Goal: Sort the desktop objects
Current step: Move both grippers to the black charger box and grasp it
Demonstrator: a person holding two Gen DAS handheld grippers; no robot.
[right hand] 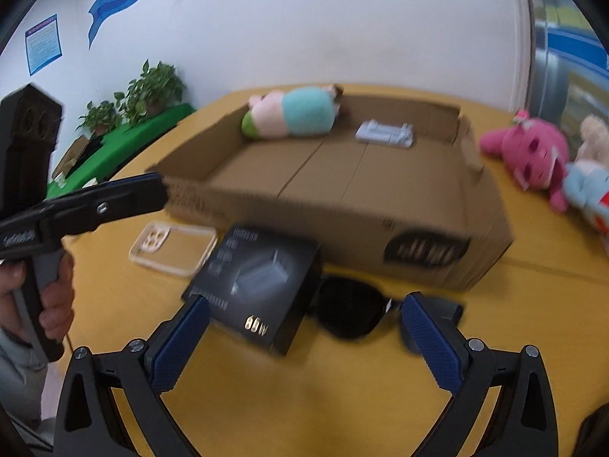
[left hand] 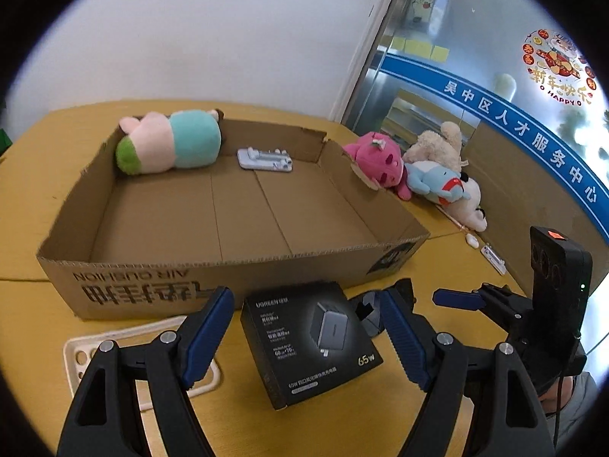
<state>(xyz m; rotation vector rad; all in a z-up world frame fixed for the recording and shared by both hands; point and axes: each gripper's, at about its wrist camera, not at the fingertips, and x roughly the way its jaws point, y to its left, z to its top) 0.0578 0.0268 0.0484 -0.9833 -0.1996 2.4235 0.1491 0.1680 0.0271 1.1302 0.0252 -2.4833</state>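
The left hand-held gripper (left hand: 306, 339) hovers with its blue-padded fingers spread wide, pinching nothing; between them on the yellow tabletop (left hand: 437, 262) lies the black cardboard charger box marked 65W (left hand: 308, 342); just right of that box sit the black sunglasses (left hand: 371, 314); under the left finger lies the clear plastic phone case (left hand: 125, 354). The right hand-held gripper (right hand: 304, 339) is likewise spread and holds nothing, the box corner and sunglasses lying between its fingers. Beyond both stands the open brown cardboard carton (left hand: 213, 270), holding a pink-and-teal plush toy (left hand: 171, 143) and a pale grey flat packet (left hand: 264, 159); right of the carton a magenta plush toy (left hand: 380, 162) lies on the tabletop.
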